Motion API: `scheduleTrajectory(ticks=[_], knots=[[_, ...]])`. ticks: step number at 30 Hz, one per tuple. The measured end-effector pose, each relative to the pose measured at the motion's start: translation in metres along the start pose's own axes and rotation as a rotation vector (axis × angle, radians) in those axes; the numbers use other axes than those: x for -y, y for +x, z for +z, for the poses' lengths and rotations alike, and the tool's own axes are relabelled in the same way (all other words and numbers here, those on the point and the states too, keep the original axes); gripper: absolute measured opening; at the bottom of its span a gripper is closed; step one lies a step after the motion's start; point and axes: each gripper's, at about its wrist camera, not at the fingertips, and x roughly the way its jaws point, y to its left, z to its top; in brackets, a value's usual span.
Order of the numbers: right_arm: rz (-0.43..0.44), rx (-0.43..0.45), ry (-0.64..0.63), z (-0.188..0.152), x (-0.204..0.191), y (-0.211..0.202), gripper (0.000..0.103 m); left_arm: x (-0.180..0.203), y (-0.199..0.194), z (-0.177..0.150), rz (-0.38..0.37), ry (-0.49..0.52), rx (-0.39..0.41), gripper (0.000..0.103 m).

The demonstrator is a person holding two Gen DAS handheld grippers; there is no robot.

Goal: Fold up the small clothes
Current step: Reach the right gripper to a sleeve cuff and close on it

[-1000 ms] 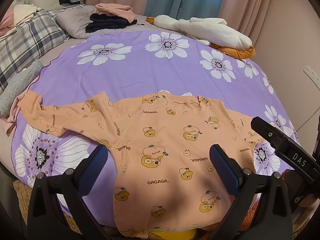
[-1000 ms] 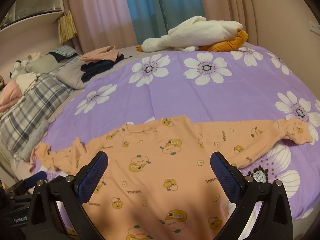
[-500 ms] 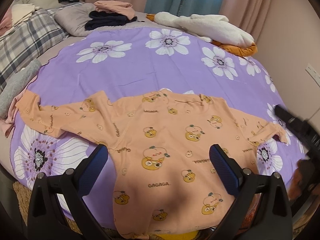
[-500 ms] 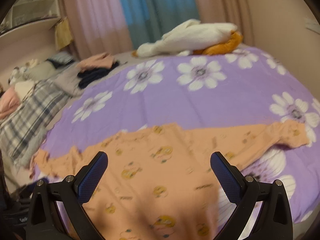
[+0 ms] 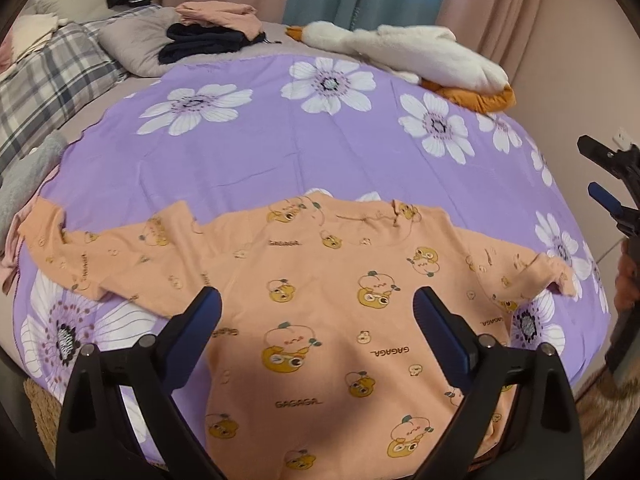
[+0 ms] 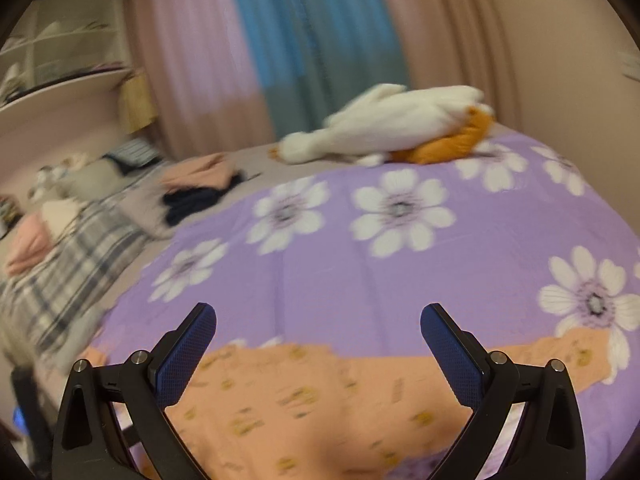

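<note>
An orange long-sleeved child's top [image 5: 320, 292] with a cartoon print lies flat on the purple flowered bedspread [image 5: 288, 148], both sleeves spread out. My left gripper [image 5: 316, 308] hovers over the top's lower body, its jaws wide and closing slightly, with nothing between the pads. In the blurred right wrist view my right gripper [image 6: 318, 320] stands open above the top [image 6: 304, 396], near its neck edge, holding nothing. From the left wrist view the right gripper [image 5: 608, 184] shows at the far right edge, lifted over the bed's side.
A white plush goose [image 5: 404, 52] lies at the far side of the bed. Folded pink and dark clothes [image 5: 212, 28] sit on a grey pillow at the back left. A plaid blanket [image 5: 48, 80] covers the left side. Curtains [image 6: 280, 40] hang behind.
The right gripper has risen and swung away to the right, so its view now shows more bed and curtains. My left gripper has shifted slightly over the top.
</note>
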Motion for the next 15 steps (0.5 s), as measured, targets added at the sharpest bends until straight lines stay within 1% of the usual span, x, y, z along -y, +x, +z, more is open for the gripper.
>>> scheduleTrajectory(ticks=[2,3,4,6,8,10,13,15], knots=[[-0.040,0.003,0.069,-0.003,0.029,0.004,0.101,0.005,0.007,0.001,-0.003,0.017,-0.014,0.091],[-0.065,0.001,0.111,-0.004,0.046,0.005,0.098,0.008,0.011,0.001,-0.007,0.024,-0.021,0.090],[-0.114,0.002,0.163,-0.005,0.067,0.004,0.096,0.011,0.015,0.001,-0.013,0.028,-0.027,0.088],[-0.220,0.012,0.227,-0.006,0.099,-0.004,0.091,0.015,0.022,0.001,-0.024,0.033,-0.039,0.082],[-0.286,0.026,0.287,-0.009,0.130,-0.015,0.085,0.019,0.029,0.001,-0.035,0.037,-0.055,0.080],[-0.322,0.024,0.371,-0.016,0.162,-0.021,0.083,0.023,0.038,0.000,-0.046,0.037,-0.077,0.078],[-0.398,-0.011,0.504,-0.032,0.209,-0.021,0.081,0.026,0.050,-0.004,-0.053,0.030,-0.117,0.075],[-0.440,-0.062,0.601,-0.048,0.238,-0.014,0.073,0.025,0.055,-0.007,-0.060,0.021,-0.139,0.074]])
